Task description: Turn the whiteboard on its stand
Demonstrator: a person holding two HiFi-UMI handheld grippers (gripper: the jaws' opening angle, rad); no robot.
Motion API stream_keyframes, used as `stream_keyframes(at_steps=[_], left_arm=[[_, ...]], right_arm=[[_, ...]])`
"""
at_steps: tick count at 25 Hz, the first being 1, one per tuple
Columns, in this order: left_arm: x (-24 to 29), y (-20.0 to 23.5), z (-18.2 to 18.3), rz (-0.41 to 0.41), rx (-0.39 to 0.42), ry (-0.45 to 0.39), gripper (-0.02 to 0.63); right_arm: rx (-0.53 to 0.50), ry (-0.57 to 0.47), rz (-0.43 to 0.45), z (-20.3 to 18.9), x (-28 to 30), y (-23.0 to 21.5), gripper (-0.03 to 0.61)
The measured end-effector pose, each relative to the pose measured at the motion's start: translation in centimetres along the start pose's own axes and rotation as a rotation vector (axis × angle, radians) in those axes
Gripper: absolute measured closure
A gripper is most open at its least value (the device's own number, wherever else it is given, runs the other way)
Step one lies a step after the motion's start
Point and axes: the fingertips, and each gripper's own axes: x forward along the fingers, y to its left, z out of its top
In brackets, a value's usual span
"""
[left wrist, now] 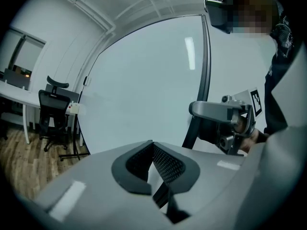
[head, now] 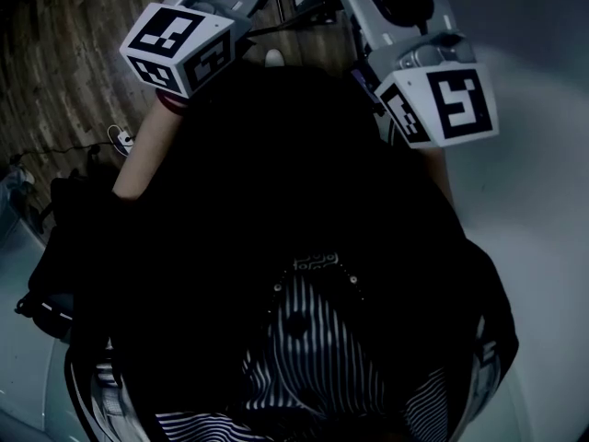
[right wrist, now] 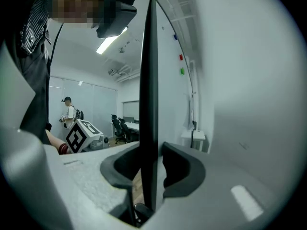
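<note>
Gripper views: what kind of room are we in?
Most likely an open-plan office. An office chair stands at a long white desk on a wood floor, a strip light hangs from the ceiling, and a large whiteboard fills the foreground.

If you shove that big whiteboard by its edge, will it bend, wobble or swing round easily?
Probably stiff: the whiteboard has a dark frame that looks straight edge-on, where the right gripper clamps it. Likely heavy-ish, since the panel dwarfs the office chair beyond it. Its shiny face looks slippery, so the edge seems the better hold.
</note>
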Motion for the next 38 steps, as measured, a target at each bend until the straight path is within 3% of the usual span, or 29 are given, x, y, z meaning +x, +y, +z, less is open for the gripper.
stream_keyframes(at_steps=[3, 8, 12, 17, 22, 28, 38], left_arm=[[0.5, -0.7, -1.4, -0.006, -0.022, 0.001, 0.626], [-1.5, 1.6, -0.4, 0.050, -0.067, -0.013, 0.626], [-2.7, 2.0, 0.9, 0.069, -0.058, -0.032, 0.626], [-2.0, 2.2, -0.8, 0.053, -0.045, 0.000, 0.626], [-1.8, 2.9, -2.3, 0.065, -0.037, 0.019, 0.626], [-2.7, 4.2, -3.2, 0.083, -0.031, 0.022, 0.626], [-5.1, 4.6, -2.5, 0.107, -0.024, 0.009, 0.626]], right_arm=[[0.010, 0.016, -0.011, -1.0, -1.4, 0.1, 0.453], [0.007, 0.025, -0.004, 0.9, -2.4, 2.0, 0.452], [0.015, 0.016, -0.010, 2.0, -2.6, 2.8, 0.451], [0.029, -0.023, -0.044, 1.0, -0.8, 2.2, 0.456], [0.074, -0.063, -0.157, -0.1, 0.7, 0.5, 0.476], [0.020, -0.065, -0.122, -0.5, 3.8, 3.0, 0.457], [0.037, -0.099, -0.206, 0.7, 5.2, -1.7, 0.472]])
